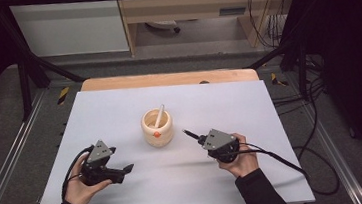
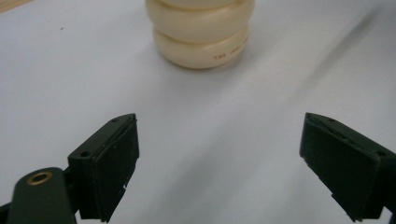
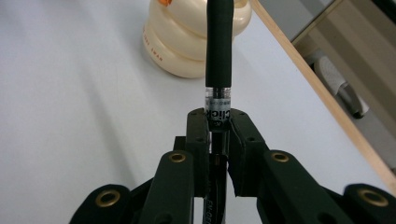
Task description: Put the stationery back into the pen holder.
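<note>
A cream ribbed pot (image 1: 158, 129) stands in the middle of the white table top (image 1: 119, 108), with a white stick-like pen (image 1: 159, 115) leaning inside it and an orange dot on its front. My right gripper (image 1: 201, 139) is shut on a black pen (image 1: 190, 133) whose tip points toward the pot from the right. In the right gripper view the jaws (image 3: 218, 119) clamp the pen (image 3: 219, 46) near its clear labelled section, with the pot (image 3: 187, 42) just beyond. My left gripper (image 1: 120, 159) is open and empty at the pot's front left; its pads (image 2: 116, 163) stand wide apart facing the pot (image 2: 201, 37).
A wooden strip (image 1: 167, 79) runs along the table's far edge. Metal frame rails (image 1: 4, 164) flank the table, and black cables (image 1: 314, 99) lie on the floor to the right. A cabinet and shelf stand beyond the table.
</note>
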`<state>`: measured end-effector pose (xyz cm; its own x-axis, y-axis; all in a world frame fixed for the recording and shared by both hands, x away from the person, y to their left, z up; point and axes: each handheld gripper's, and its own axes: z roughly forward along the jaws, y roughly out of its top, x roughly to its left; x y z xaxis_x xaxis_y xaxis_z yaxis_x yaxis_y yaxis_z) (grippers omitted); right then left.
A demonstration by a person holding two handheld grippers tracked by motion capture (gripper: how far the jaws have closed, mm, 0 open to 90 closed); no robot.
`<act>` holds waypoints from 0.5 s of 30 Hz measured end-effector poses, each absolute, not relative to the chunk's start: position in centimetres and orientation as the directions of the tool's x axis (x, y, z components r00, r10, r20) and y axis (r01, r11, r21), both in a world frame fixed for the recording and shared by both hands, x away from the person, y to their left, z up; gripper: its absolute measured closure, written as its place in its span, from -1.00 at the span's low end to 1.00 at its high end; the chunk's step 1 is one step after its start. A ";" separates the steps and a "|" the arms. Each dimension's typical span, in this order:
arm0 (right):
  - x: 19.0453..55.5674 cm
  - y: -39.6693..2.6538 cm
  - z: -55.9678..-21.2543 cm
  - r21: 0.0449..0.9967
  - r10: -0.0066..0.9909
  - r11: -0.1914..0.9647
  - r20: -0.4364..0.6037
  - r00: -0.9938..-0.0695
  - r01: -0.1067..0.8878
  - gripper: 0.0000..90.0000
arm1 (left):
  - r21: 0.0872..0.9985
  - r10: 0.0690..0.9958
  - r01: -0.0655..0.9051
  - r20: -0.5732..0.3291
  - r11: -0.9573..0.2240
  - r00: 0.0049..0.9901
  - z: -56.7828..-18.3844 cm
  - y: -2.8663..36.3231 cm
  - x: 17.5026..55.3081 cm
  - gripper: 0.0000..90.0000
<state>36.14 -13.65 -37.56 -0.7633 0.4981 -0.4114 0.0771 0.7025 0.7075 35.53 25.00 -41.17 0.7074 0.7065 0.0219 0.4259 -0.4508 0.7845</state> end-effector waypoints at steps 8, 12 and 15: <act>36.7 -13.6 -36.9 0.803 0.599 0.570 -0.262 -0.756 0.174 0.78 | 0.799 0.748 0.450 -0.001 -0.398 0.664 -42.5 27.6 35.2 -0.77; 37.1 -13.5 -36.6 0.858 0.641 0.464 -0.154 -0.752 0.219 0.78 | 0.808 0.760 0.454 -0.011 -0.377 0.650 -42.7 28.4 35.0 -0.78; 37.4 -13.4 -36.4 0.886 0.668 0.392 -0.090 -0.739 0.246 0.78 | 0.815 0.766 0.451 -0.014 -0.363 0.643 -42.9 28.8 35.0 -0.79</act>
<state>37.36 -13.37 -36.38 -0.7391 0.6675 -0.0901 0.2461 0.3921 0.8864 34.97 28.81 -42.87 0.6430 0.7657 -0.0141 0.4507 -0.3635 0.8153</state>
